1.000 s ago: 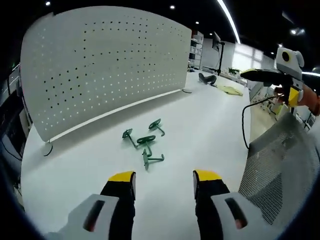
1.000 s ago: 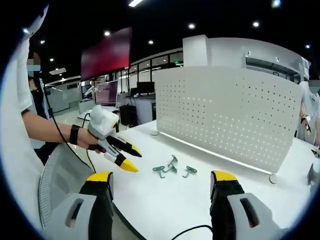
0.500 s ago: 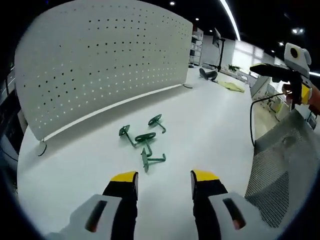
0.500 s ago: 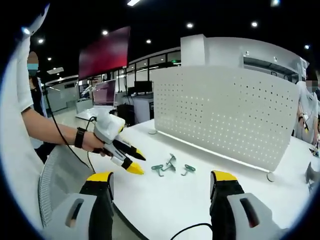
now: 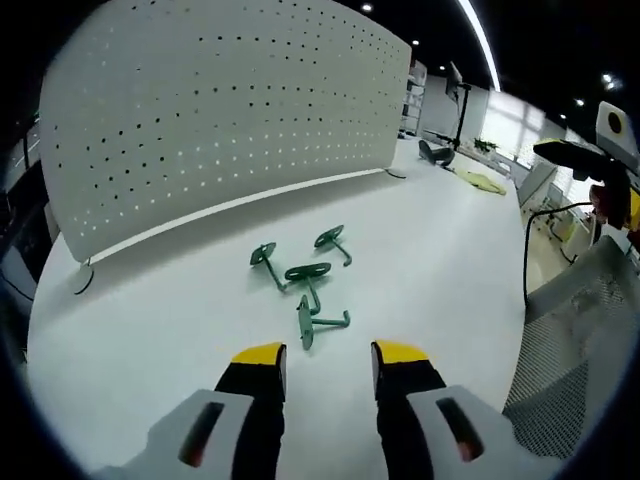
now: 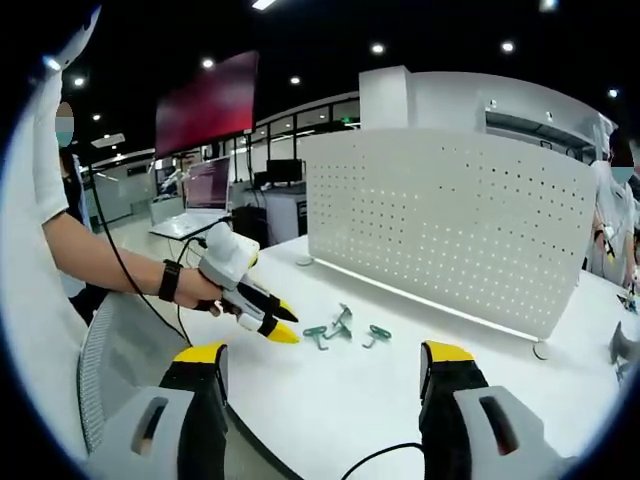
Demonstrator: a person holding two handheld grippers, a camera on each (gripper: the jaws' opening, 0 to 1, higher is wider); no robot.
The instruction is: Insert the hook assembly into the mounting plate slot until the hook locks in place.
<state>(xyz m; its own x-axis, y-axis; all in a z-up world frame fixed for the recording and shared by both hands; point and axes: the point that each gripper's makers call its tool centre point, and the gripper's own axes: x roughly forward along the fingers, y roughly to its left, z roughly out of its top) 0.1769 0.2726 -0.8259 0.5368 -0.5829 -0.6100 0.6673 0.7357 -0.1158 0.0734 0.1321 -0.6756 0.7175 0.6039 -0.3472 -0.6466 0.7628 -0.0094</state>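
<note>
In the left gripper view the pegboard (image 5: 220,130) stands upright along the far edge of the white table (image 5: 440,260), its feet resting on the surface. In front of it lie the green hooks (image 5: 305,285), four of them loosely clustered and all flat on the table, none yet in a hole. We hold the left gripper (image 5: 328,358) just short of the nearest hook (image 5: 318,322), jaws apart with nothing between them. Over the last second the cluster has grown in this view and slid toward our yellow tips, so we have been closing in on it; the hooks themselves have not moved.

In the right gripper view we see the same thing from the side: the left gripper now sits low over the table, just beside the hooks. Further right, the right gripper (image 6: 325,370) waits well back from the work, jaws wide apart and empty, much as it was.

We judge the pick is about to begin; insertion is still wholly ahead.
</note>
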